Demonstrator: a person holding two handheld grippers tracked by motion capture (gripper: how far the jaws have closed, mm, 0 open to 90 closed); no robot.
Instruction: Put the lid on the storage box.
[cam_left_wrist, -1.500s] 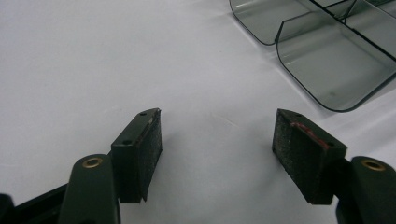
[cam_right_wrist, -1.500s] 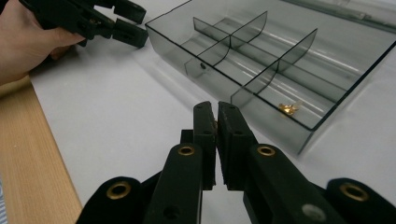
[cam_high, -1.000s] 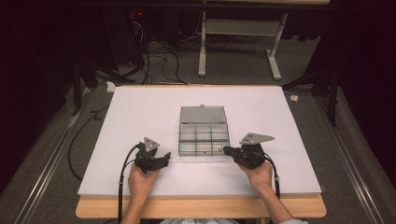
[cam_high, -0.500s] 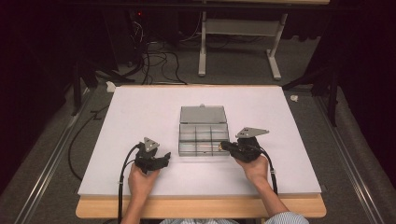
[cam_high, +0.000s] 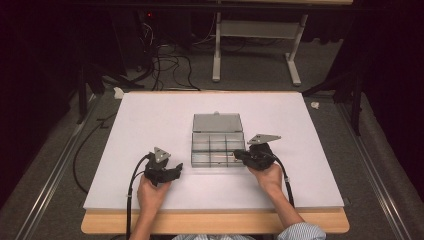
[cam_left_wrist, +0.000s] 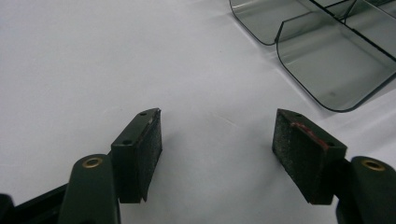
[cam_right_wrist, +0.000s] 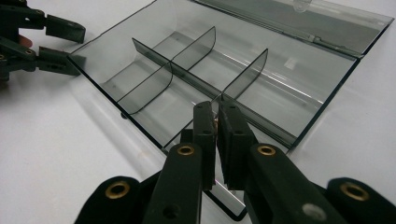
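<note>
Open compartment box (cam_high: 217, 140), long axis running away, lid (cam_high: 217, 122) far

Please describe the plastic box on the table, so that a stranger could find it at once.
On the white table, look at the middle, just ahead of the person's two hands. There lies a flat, smoke-grey transparent box with its lid folded open away from the person. Thin dividers split it into compartments, and it is see-through, unlike the black grippers beside it.
</note>
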